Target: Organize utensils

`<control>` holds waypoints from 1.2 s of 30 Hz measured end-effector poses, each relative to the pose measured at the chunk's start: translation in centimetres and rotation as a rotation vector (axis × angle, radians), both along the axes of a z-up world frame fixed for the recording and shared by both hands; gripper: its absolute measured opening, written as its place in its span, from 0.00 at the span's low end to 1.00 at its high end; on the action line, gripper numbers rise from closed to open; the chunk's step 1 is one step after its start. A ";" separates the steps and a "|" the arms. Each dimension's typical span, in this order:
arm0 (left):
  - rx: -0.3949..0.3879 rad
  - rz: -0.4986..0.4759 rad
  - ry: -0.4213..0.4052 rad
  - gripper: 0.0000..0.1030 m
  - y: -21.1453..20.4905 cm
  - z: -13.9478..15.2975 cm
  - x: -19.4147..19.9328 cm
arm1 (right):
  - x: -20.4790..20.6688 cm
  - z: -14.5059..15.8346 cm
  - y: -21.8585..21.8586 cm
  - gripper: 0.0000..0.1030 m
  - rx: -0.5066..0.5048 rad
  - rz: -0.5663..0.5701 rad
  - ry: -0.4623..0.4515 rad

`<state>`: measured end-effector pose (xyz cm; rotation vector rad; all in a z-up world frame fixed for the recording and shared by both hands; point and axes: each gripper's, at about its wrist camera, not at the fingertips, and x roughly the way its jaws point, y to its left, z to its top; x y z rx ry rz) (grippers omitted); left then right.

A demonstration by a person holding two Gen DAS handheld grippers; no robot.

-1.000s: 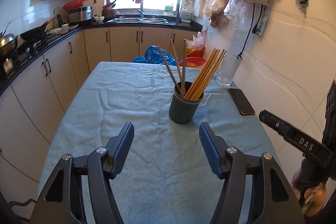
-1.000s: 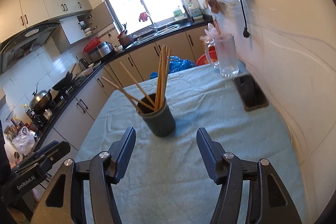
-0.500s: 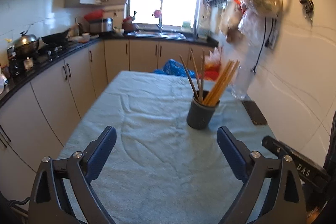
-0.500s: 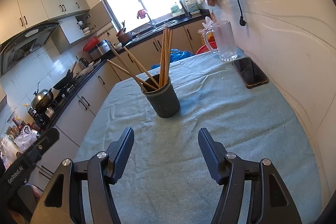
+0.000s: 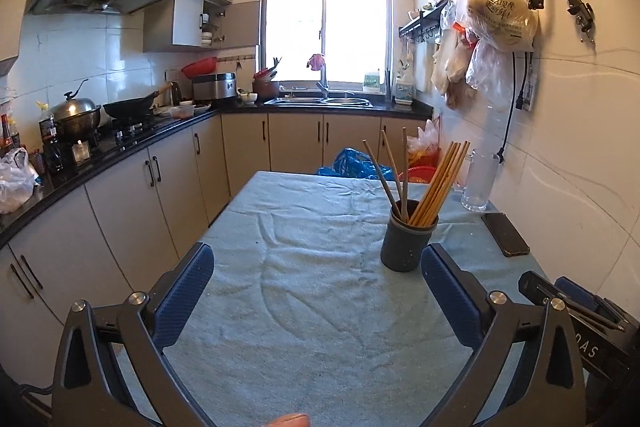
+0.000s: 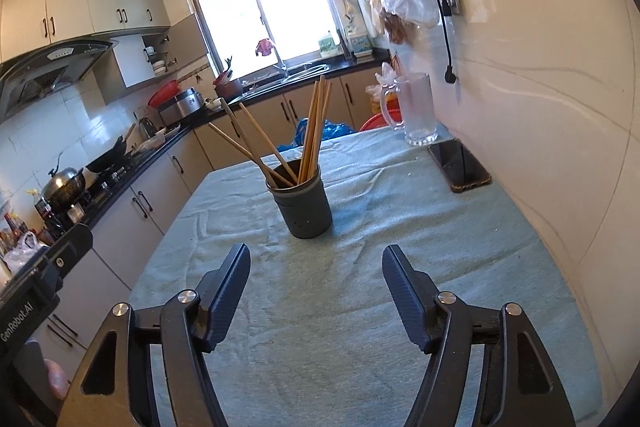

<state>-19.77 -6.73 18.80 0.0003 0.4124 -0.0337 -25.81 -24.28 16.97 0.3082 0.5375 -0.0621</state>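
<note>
A dark grey utensil cup point(image 5: 407, 245) point(image 6: 304, 205) stands upright on the table's blue-green cloth point(image 5: 312, 291) point(image 6: 360, 227), holding several wooden chopsticks point(image 5: 438, 183) point(image 6: 314, 131). My left gripper point(image 5: 318, 259) hovers over the cloth nearer than the cup, and its jaws are opening wide with nothing between them. My right gripper point(image 6: 316, 259) sits just in front of the cup, its jaws also opening, empty. The right gripper's body point(image 5: 580, 323) shows at the left view's lower right edge.
A black phone point(image 5: 505, 234) point(image 6: 459, 165) lies on the cloth near the white tiled wall, with a glass mug point(image 5: 478, 181) point(image 6: 416, 109) behind it. Kitchen cabinets and a black counter point(image 5: 120, 147) run along the left. Bags hang on the wall point(image 5: 500, 11).
Both grippers have drawn back from the cup, which now sits farther away in both views. The left jaws have spread much wider and the view has tipped upward; the right jaws have widened slightly.
</note>
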 end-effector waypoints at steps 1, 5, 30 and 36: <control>0.004 0.003 0.003 1.00 0.1 0.0 0.0 | 0.0 0.0 0.0 0.72 -0.005 -0.003 -0.001; -0.003 -0.004 0.025 1.00 0.5 -0.5 0.5 | 0.1 -0.1 -0.1 0.73 -0.001 -0.017 0.004; 0.012 -0.037 0.174 1.00 0.2 -3.5 3.3 | 1.2 -0.9 0.2 0.76 -0.057 -0.060 0.041; 0.017 -0.041 0.185 1.00 0.1 -3.8 3.6 | 1.4 -1.0 0.3 0.76 -0.060 -0.059 0.044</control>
